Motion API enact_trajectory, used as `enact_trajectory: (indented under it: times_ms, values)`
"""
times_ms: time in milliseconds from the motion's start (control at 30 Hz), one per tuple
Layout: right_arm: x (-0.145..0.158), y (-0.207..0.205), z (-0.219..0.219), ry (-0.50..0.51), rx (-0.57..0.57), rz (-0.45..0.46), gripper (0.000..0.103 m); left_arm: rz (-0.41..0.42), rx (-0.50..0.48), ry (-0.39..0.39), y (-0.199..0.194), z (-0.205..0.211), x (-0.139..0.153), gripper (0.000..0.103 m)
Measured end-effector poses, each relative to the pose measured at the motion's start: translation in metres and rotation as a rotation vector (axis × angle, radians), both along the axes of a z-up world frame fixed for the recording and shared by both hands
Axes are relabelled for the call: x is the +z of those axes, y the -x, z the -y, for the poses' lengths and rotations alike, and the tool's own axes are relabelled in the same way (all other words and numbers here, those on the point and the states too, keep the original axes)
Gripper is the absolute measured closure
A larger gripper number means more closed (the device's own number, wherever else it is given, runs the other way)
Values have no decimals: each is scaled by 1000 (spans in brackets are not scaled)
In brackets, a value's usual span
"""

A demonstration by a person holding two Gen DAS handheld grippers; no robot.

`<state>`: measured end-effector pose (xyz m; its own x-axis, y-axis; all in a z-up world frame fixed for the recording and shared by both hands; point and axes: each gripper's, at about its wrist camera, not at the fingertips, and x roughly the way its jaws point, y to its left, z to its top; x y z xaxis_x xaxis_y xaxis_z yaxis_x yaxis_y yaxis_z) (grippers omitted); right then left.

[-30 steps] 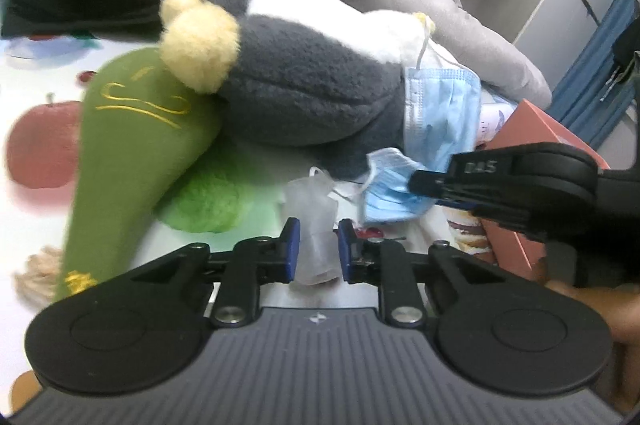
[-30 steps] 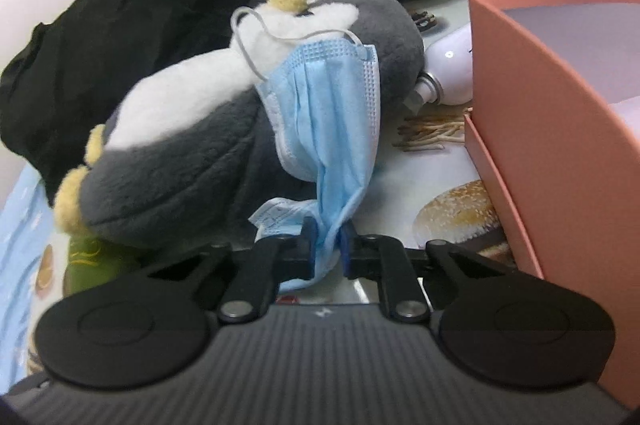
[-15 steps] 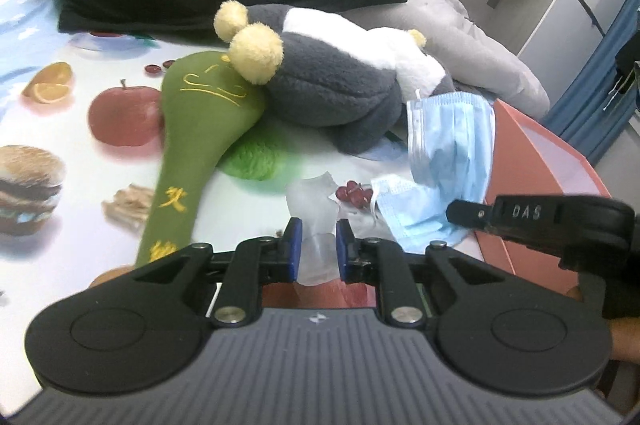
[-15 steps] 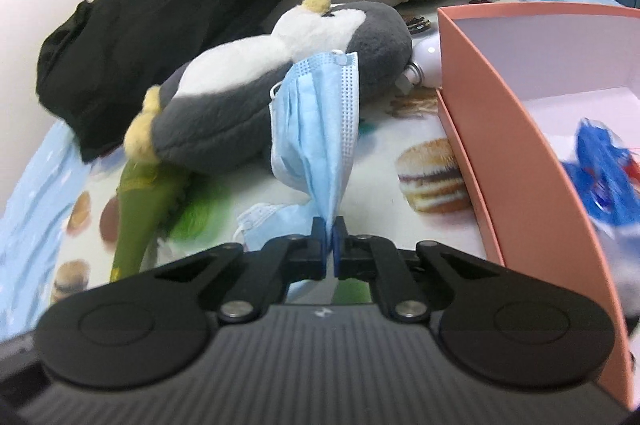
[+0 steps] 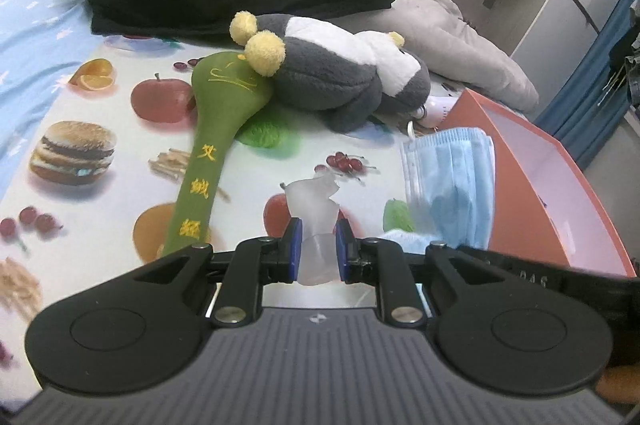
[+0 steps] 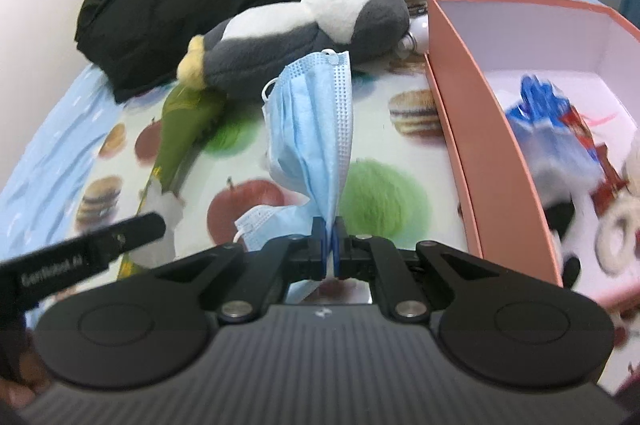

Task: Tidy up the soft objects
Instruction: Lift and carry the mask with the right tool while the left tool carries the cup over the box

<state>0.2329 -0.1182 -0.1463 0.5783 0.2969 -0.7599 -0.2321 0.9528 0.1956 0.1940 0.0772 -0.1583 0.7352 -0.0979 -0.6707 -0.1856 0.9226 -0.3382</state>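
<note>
Partly done: pink box (image 6: pixel 472 145) at 3 o'clock already held some items; right gripper (image 6: pixel 329 245) pinched blue mask (image 6: pixel 316 129), left gripper (image 5: pixel 318 251) pinched translucent scrap (image 5: pixel 314 205); penguin plush (image 5: pixel 340 81) and green mallet (image 5: pixel 208 153) remained out at 12 o'clock

My left gripper (image 5: pixel 317 248) was raised above the surface, its blue-padded fingers (image 5: pixel 293 249) closed partway on a translucent crumpled plastic piece (image 5: pixel 315 221). My right gripper (image 6: pixel 329 245), level beside it and partly visible at the left view's lower right, had its jaws pinched nearly together on a pleated light-blue face mask (image 6: pixel 316 133).
</note>
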Motion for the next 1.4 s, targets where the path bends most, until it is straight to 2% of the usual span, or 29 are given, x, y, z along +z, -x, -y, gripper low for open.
enact_trajectory:
  times_ms: [200,400,800,1033,1233,1400]
  values:
    - [5,30,9,0,30,-8,96,2,-14,8,20,10,8,82]
    - [21,34,20,-26,18,5,96,17,-52,-2,24,25,26,82]
    - [84,27,44,-48,-11,142,96,123,-141,-7,-6,50,93,82]
    - [118,22,71,-67,-45,216,96,200,-207,-38,-24,79,136,82]
    - [140,18,100,-79,-86,264,96,249,-239,-19,-39,106,163,82]
    - [161,13,129,-42,-122,313,96,269,-303,6,-56,137,179,82]
